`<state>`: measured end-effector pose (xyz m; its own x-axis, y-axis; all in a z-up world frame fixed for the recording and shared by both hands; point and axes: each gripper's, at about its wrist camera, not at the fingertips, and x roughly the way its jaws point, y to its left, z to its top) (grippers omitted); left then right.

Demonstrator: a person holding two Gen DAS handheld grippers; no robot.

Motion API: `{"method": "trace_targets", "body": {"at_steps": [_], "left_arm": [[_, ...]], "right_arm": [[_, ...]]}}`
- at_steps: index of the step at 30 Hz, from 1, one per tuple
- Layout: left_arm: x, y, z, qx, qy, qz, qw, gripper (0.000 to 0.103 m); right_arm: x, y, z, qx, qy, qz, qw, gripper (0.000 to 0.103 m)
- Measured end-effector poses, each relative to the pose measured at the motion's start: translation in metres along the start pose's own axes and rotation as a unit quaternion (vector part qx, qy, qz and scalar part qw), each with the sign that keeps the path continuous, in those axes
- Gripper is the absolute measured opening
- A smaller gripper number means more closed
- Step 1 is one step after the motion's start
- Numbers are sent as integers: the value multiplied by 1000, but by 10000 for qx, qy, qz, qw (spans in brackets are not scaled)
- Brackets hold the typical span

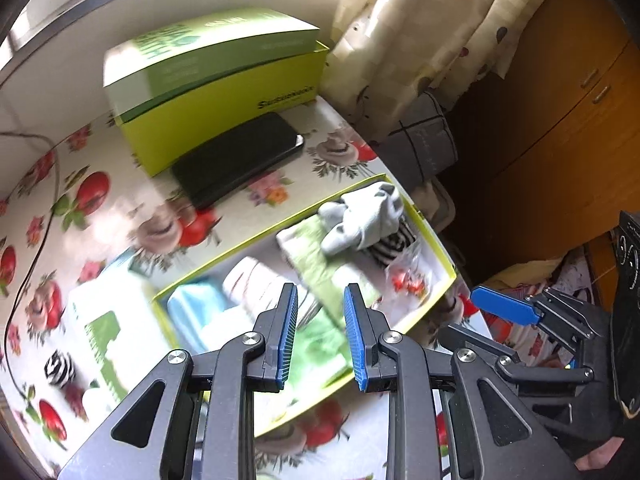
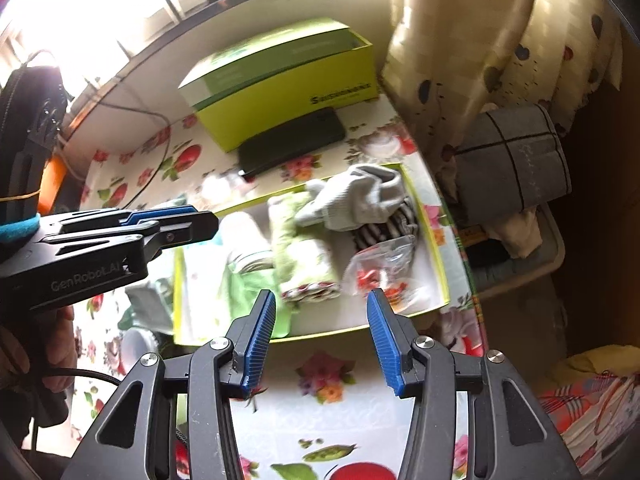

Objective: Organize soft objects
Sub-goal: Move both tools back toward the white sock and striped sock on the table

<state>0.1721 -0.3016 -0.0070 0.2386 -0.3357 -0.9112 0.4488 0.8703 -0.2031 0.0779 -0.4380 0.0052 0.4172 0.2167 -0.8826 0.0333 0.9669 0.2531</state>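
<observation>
Floral oilcloth covered the table (image 2: 320, 392), with a curtain (image 2: 472, 40) hanging at its far corner and a closed green box (image 1: 216, 80) against the wall. In front of that box lay a dark phone (image 1: 236, 156). Nearer the grippers sat the open tray (image 2: 440, 264) with its yellow-green rim, where most of the soft things were already packed.

Inside it, side by side, lay a green towel (image 2: 304, 256), a white roll (image 1: 256, 280) and a blue cloth (image 1: 192, 308); a grey sock (image 1: 360, 220) sprawled loose on top of a striped one (image 2: 384, 232), beside a crinkled plastic bag (image 2: 380, 264). Outside the tray, well apart on the oilcloth, sat a small zebra-striped roll (image 1: 60, 368).

All of it looked light and limp, likely to sag and unfold if pinched at an edge. The grey sock would probably lift best taken at its bunched middle; the zebra roll across its body, so it stays rolled. The bag looked slippery and would want a firmer pinch.

The left gripper (image 1: 320, 332) hovered above the tray, jaws narrowly apart with nothing between them. The right gripper (image 2: 322, 344) stood wider, also empty, over the tray's near edge.
</observation>
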Motion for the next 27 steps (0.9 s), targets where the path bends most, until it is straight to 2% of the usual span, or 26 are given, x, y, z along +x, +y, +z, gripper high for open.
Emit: {"method": "trace_targets", "body": {"at_steps": [8,17,27], "left_arm": [[-33,18,-37,-135,-155,171,9996,25],[-71,49,-73,-559,-419,517,9962,25],[-88,78,-101,-1007,-507,665,9914,25]], "right_arm": [[-8,36,-14,-298,95,106,9995,47],[-13,82,-25,-750,176,337,9965,48],[-9,120,-29,-1150,288,479,9918,48]]}}
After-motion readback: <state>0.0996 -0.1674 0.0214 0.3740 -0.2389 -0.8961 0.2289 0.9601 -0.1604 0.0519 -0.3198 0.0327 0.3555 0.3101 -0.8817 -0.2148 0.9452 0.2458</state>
